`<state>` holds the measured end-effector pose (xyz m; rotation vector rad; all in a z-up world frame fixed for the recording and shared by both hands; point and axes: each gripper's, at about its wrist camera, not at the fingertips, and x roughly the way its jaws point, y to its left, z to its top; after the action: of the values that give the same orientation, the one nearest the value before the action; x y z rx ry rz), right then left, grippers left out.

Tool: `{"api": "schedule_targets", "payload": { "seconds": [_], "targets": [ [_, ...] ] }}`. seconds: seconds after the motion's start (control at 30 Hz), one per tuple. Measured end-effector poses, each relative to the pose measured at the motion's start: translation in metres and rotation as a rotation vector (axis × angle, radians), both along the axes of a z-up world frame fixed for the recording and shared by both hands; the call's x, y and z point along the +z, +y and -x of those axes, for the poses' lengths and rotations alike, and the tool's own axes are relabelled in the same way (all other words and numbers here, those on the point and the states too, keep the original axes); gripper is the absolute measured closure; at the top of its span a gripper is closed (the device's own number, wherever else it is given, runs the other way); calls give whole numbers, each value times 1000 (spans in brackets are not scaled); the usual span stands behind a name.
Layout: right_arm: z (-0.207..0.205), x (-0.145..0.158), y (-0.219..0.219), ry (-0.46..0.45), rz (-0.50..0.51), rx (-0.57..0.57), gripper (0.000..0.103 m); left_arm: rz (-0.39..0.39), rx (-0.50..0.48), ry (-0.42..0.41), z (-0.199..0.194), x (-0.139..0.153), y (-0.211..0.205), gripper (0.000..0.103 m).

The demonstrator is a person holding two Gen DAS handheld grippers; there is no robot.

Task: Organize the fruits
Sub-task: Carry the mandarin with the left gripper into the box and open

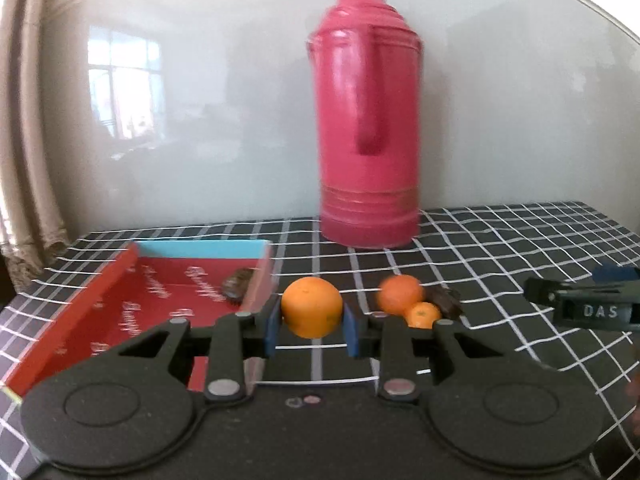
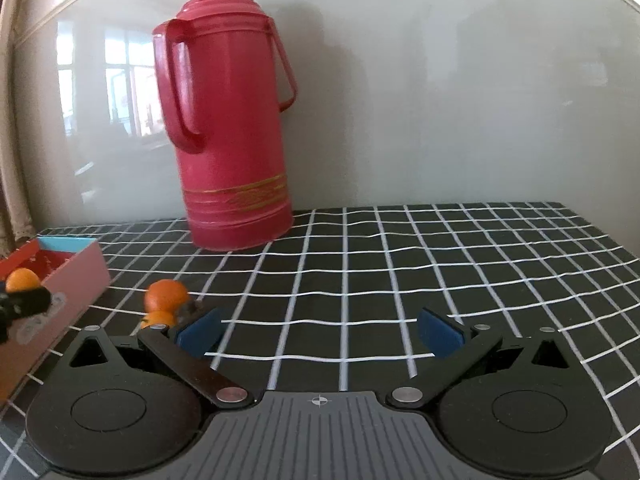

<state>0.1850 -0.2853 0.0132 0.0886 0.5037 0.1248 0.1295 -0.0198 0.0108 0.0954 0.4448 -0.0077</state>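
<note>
My left gripper is shut on an orange and holds it above the cloth, just right of the red box. A dark fruit lies inside the box. Two more oranges, a larger and a smaller, sit on the cloth beside another dark fruit. My right gripper is open and empty over the cloth. In the right wrist view the held orange shows by the box, and the loose oranges lie left of my left finger.
A tall red thermos stands at the back against the wall; it also shows in the right wrist view. The black grid tablecloth covers the table. A curtain hangs at the far left.
</note>
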Motion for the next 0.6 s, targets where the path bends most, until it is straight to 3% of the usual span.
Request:
{"api": "schedule_targets", "payload": {
  "seconds": [0.2,0.33,0.37,0.4,0.47,0.5,0.6],
  "targets": [
    [9,7,26,-36,-24,36,0,2,81,-2,14,5,46,81],
    [17,11,43,-58,-18,72,0,35,127,41,14,-4,73,79],
    [20,11,45,-64,-15,80,0,52,126,53,15,-6,77,66],
    [23,12,47,-70,-10,89,0,57,130,51,17,-6,79,35],
    [26,14,52,-80,0,102,0,42,188,-33,29,0,78,6],
    [27,15,53,-86,1,107,0,31,196,-75,35,5,76,6],
    [31,17,54,-91,4,114,0,70,199,-100,43,9,76,6]
  ]
}}
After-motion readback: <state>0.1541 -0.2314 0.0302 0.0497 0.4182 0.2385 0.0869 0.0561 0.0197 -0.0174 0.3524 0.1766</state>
